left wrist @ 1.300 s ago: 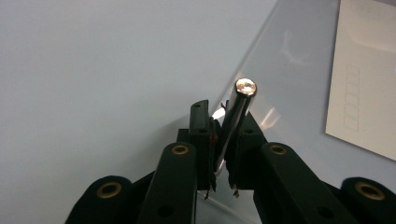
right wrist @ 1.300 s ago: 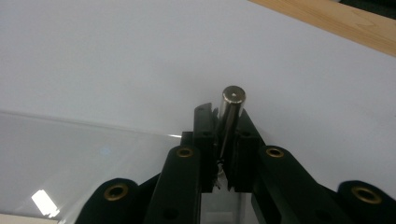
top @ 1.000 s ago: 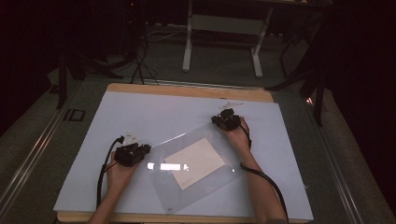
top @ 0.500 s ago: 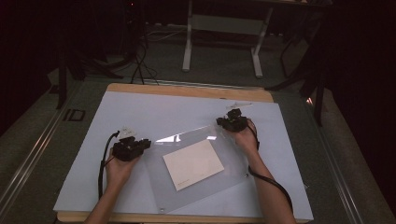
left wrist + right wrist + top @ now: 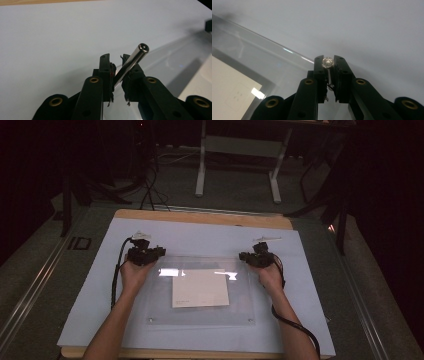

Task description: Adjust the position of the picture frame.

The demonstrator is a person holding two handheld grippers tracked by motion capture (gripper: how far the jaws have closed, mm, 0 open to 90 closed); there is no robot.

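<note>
A clear acrylic plate lies square on the white tabletop, with a cream paper sheet under its middle. At the plate's far left corner my left gripper grips a shiny metal post that tilts to the right between its pads. My right gripper is at the far right corner, its tips on either side of a small round-headed metal post. Both pairs of jaws have just been opening slightly, with the posts still between them.
The white tabletop has a wooden rim along its far edge. A grey table frame and cables stand on the dark floor beyond. Small screws mark the plate's near corners. A cable trails from each gripper along the forearms.
The plate has swung clockwise from a diagonal lie to square with the table. The left hand moved away from the person with its corner. The right hand shifted right and slightly nearer.
</note>
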